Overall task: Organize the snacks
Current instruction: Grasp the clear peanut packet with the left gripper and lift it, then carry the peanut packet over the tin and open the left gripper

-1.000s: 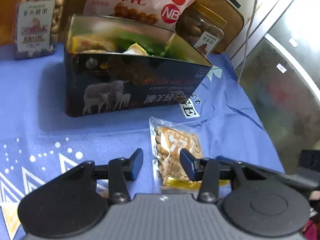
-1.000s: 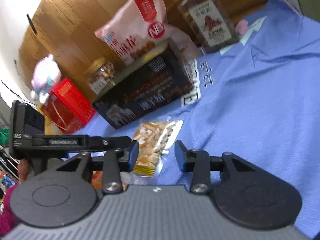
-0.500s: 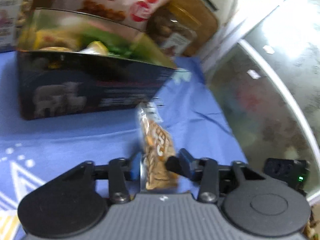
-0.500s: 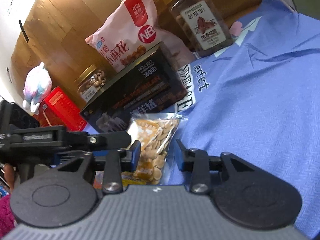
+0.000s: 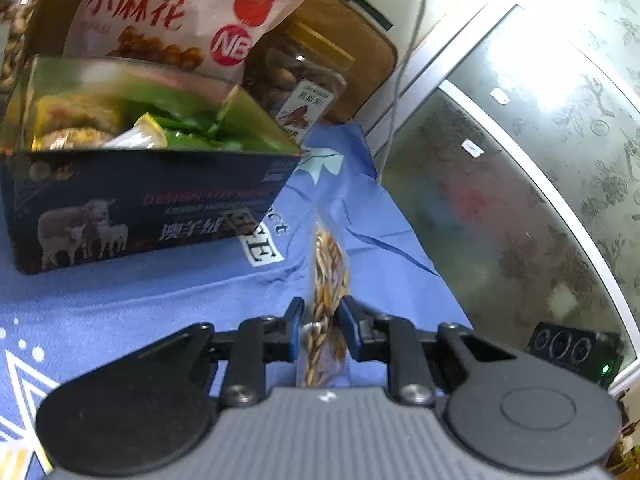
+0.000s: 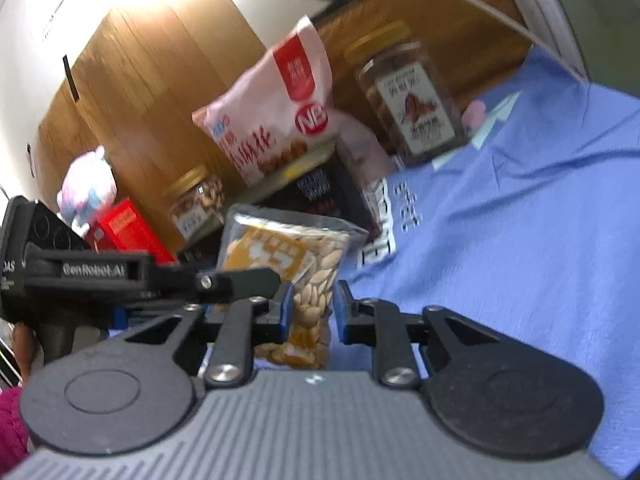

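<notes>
A clear snack packet of seeds (image 5: 327, 276) stands edge-on between the pads of my left gripper (image 5: 320, 322), whose jaws are closing and press on it just above the blue cloth (image 5: 120, 304). In the right wrist view the same packet (image 6: 280, 248) faces me, its lower end pinched by my right gripper (image 6: 310, 310), which is shut on it. One finger of the left gripper (image 6: 244, 280) reaches in from the left against the packet. The dark open box with sheep printed on it (image 5: 140, 208) stands behind, holding green and yellow wrappers.
A pink snack bag (image 5: 180, 12) and a yellow-lidded jar (image 5: 298, 92) stand behind the box. Further left are a nut jar (image 6: 196, 204), a red box (image 6: 128, 232) and a plush toy (image 6: 86, 188). The cloth ends at a glass tabletop (image 5: 500, 220). A magenta sleeve (image 6: 12, 420) shows at lower left.
The packet lay flat on the cloth a second ago with both grippers open around it. Both have closed on it, and it now stands upright, raised off the cloth.
</notes>
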A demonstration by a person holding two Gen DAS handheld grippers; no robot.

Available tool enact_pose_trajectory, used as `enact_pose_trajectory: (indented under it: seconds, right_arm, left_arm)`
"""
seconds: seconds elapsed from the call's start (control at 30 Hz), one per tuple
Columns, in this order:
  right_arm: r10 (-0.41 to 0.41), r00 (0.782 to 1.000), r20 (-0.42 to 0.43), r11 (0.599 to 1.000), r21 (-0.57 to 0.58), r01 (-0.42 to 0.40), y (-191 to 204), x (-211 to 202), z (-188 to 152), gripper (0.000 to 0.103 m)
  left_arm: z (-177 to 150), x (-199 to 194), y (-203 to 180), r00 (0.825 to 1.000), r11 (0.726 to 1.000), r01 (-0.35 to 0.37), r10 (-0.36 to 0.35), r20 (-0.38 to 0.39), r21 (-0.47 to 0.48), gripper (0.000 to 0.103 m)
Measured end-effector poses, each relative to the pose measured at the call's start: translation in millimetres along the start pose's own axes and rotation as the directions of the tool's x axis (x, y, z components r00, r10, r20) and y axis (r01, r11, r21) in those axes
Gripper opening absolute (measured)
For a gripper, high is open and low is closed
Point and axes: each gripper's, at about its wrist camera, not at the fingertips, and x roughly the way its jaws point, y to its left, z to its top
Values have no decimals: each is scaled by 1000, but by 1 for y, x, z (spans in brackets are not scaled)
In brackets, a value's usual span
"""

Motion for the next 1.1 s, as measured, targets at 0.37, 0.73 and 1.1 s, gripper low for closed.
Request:
enact_pose_trajectory:
  seconds: [0.37,0.73,1.1]
  right_arm:
    - [83,997,-7,982,-170,-82,48,24,40,3]
    - [45,997,-61,984,-172,-55,-4,21,32,87]
    - [189,944,-269,912,-308,-270,28,54,21,77]
  left_arm:
    - [14,-20,4,999,1000,23,-23,26,3,11]
    - [12,-12,31,1000,998,26,-25,7,-62,12]
    - [21,-37,19,997,998,50,-48,62,-41,15]
